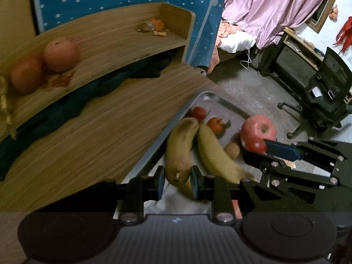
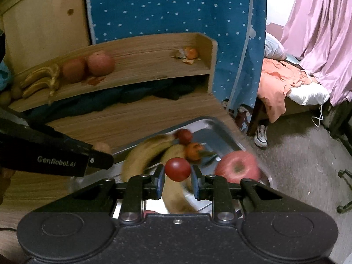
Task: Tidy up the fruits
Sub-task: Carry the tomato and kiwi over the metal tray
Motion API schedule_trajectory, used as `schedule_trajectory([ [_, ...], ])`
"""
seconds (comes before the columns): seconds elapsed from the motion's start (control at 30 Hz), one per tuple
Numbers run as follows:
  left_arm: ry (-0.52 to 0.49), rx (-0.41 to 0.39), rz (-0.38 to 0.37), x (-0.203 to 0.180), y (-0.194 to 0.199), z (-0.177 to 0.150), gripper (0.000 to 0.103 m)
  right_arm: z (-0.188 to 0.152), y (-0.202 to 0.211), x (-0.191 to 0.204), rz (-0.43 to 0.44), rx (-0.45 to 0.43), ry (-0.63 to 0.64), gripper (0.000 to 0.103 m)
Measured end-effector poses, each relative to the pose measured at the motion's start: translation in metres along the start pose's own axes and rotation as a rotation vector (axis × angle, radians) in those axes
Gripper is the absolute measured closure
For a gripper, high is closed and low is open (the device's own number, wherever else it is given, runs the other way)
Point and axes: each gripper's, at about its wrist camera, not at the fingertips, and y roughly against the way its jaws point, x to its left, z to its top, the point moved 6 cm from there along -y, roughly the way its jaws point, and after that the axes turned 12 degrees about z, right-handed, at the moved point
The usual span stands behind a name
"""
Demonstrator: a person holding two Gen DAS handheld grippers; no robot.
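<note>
The right tool [image 2: 177, 177] is clamping a small red fruit [image 2: 177, 169]; the left tool [image 1: 177, 179] is gripping a banana [image 1: 179, 148] whose long axis is pointing away over the tray [image 1: 222, 103].

Red tomato [image 2: 177, 169] between tool [image 2: 177, 179] fingers

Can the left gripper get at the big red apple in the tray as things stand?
Probably not. The left gripper is closed on a banana, and the right gripper, holding a small tomato, sits right in front of the apple at the tray's far side.
</note>
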Motion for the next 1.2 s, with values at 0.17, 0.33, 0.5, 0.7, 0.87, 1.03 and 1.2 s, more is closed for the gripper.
schedule_trajectory([
  [0.17, 0.021, 0.023, 0.025, -0.027, -0.016, 0.012, 0.075, 0.011, -0.005, -0.038, 0.028, 0.002, 0.023, 0.076],
  [0.33, 0.074, 0.048, 0.063, -0.04, -0.03, 0.017, 0.075, 0.021, -0.018, -0.065, 0.077, 0.018, 0.064, 0.076],
  [0.5, 0.129, 0.089, 0.104, -0.046, -0.043, 0.018, 0.075, 0.028, -0.032, -0.08, 0.13, 0.039, 0.107, 0.076],
  [0.7, 0.165, 0.119, 0.133, -0.05, -0.052, 0.02, 0.075, 0.031, -0.048, -0.09, 0.167, 0.062, 0.125, 0.076],
  [0.87, 0.189, 0.124, 0.142, -0.05, -0.053, 0.021, 0.075, 0.032, -0.058, -0.093, 0.186, 0.083, 0.139, 0.076],
  [1.03, 0.204, 0.127, 0.146, -0.05, -0.053, 0.021, 0.075, 0.034, -0.068, -0.092, 0.206, 0.099, 0.157, 0.076],
  [1.2, 0.208, 0.128, 0.147, -0.05, -0.054, 0.022, 0.075, 0.031, -0.073, -0.092, 0.217, 0.117, 0.161, 0.076],
])
